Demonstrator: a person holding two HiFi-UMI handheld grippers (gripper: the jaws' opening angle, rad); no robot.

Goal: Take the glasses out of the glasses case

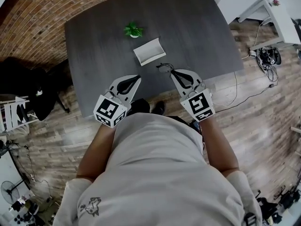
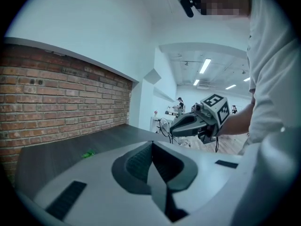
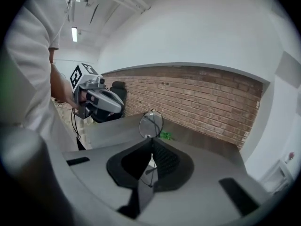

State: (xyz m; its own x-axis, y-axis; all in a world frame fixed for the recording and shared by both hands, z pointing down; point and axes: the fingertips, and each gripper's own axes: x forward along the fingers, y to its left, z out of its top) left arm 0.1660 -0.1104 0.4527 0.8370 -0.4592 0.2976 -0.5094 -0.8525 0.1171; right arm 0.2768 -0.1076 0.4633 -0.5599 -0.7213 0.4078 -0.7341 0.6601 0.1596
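Over table (image 1: 94,51), glasses (image 3: 151,123) in right gripper (image 1: 174,72)

Thin dark wire glasses (image 3: 151,123) pinched in right gripper (image 3: 150,139), round lens upward, white glasses case (image 1: 149,51) seemingly open, nearby

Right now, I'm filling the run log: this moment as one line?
right gripper: shut on glasses | left gripper: shut, empty | glasses case: on table, glasses out
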